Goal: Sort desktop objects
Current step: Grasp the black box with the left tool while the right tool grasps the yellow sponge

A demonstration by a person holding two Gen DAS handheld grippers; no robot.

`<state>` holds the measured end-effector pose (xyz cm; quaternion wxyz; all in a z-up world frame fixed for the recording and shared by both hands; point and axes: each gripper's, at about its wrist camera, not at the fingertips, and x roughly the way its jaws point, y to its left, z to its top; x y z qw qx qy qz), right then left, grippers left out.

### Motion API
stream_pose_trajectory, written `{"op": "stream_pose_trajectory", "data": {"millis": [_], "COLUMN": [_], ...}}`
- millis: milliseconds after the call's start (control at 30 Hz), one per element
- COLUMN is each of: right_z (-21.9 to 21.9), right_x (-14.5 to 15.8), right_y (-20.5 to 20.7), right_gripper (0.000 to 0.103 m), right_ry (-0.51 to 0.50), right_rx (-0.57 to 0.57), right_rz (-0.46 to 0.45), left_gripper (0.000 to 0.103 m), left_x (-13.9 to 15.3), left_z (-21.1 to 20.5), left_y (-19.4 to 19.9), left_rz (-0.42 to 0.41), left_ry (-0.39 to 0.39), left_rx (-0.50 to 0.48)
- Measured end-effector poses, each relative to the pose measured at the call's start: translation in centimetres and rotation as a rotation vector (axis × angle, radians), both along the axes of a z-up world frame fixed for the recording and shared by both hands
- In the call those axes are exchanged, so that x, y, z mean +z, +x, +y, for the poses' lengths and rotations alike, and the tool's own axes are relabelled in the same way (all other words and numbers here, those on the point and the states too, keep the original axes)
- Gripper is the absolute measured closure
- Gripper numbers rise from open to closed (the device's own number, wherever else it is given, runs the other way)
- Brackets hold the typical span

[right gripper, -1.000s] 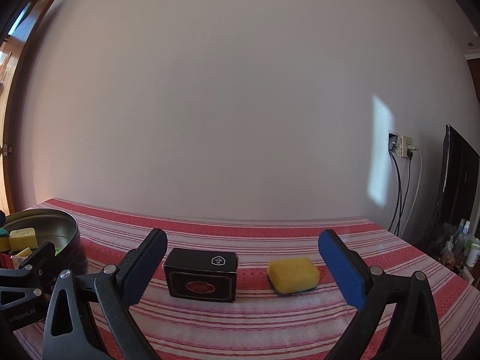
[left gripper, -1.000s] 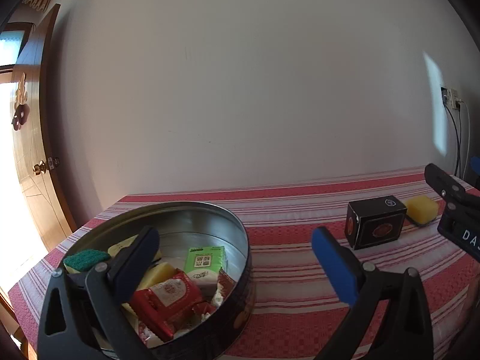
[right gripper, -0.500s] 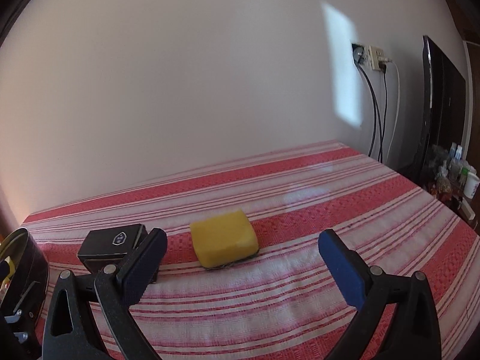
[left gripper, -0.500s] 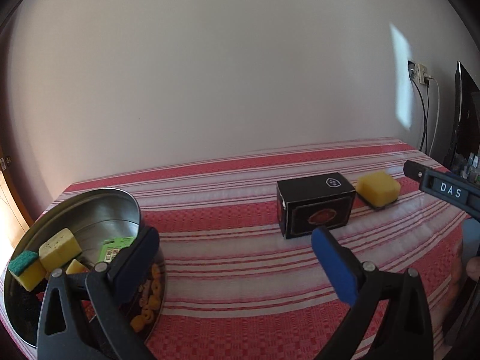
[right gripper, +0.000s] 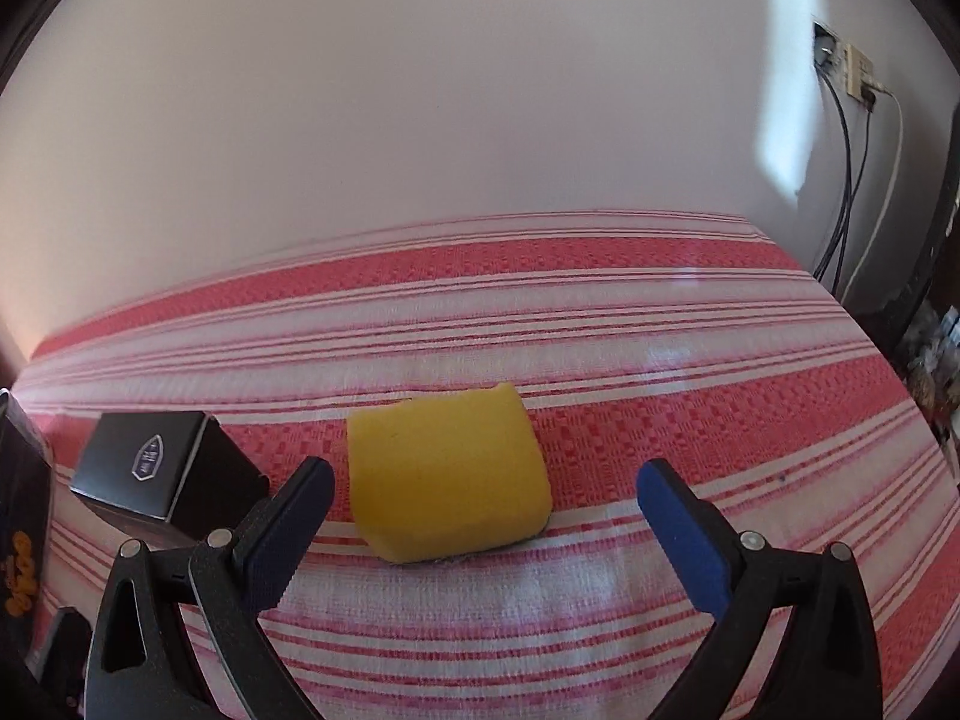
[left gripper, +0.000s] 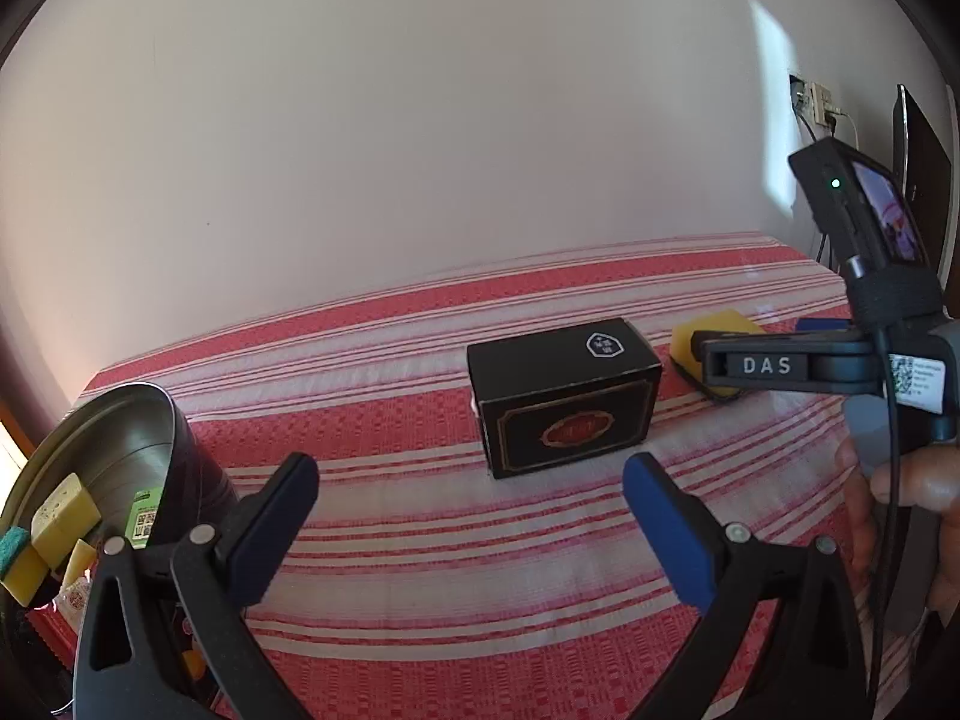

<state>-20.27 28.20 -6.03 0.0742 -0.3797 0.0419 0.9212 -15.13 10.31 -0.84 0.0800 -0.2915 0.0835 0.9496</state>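
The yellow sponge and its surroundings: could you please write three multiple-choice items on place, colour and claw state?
1. Where does the yellow sponge lie?
A. in the tin
B. on the striped cloth
C. atop the black box

2. What colour is the box beside it?
A. black
B. green
C. white

3. How is the right claw?
A. shut on the sponge
B. shut, empty
C. open

Answers: 1 B, it rests on the cloth; 2 A, its sides are black; 3 C, both fingers stand wide of the sponge.

Bright, even daylight, a sunlit patch on the wall (right gripper: 780, 138) at right (soft-edged), strong fisheye bending and dark vignette at the corners, slight blur throughout
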Motion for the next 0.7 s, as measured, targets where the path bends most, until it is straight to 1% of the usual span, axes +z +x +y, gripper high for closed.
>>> {"op": "stream_pose_trajectory", "data": {"millis": [100, 133, 167, 200, 233, 300, 367, 467, 633, 700], "right_z": [-0.2, -0.1, -0.1, -0.1, -0.2, -0.4, -0.1, 0.8, 2.4, 2.7], "right_x": [-1.2, -1.5, -1.7, -1.9, -1.7, -1.6, -1.5, -0.8, 0.6, 1.2], "right_y": [-1.5, -1.8, -2.0, -2.1, -1.9, -1.6, -1.4, -0.2, 1.9, 2.5], "right_gripper": [0.001, 0.004, 0.009, 0.02, 0.031, 0.031, 0.031, 0.031, 0.031, 0.031], "right_ry": [-0.011, -0.022, -0.031, -0.036, -0.02, -0.031, -0.041, -0.062, -0.082, -0.079], "right_rx": [0.027, 0.036, 0.047, 0.057, 0.057, 0.079, 0.077, 0.049, -0.008, -0.026], "right_rz": [-0.078, -0.096, -0.107, -0.115, -0.104, -0.097, -0.084, -0.024, 0.081, 0.112], "left_gripper": [0.0, 0.0, 0.0, 0.0, 0.0, 0.0, 0.0, 0.0, 0.0, 0.0], "left_x": [0.0, -0.1, -0.2, -0.2, -0.2, -0.1, 0.0, 0.3, 0.7, 0.5], "left_z": [-0.3, -0.4, -0.1, -0.1, -0.2, -0.1, 0.1, 0.6, 3.2, 4.2], "left_y": [-0.4, -0.5, -0.9, -1.0, -1.1, -1.1, -1.1, -1.4, -2.9, -3.7], "left_rz": [-0.028, -0.036, -0.042, -0.047, -0.051, -0.053, -0.044, -0.01, -0.008, -0.004], "left_ry": [0.014, 0.019, 0.025, 0.032, 0.038, 0.049, 0.059, 0.072, 0.053, 0.025], "left_rx": [0.005, 0.005, 0.005, 0.005, 0.004, -0.001, -0.013, -0.037, -0.082, -0.064]}}
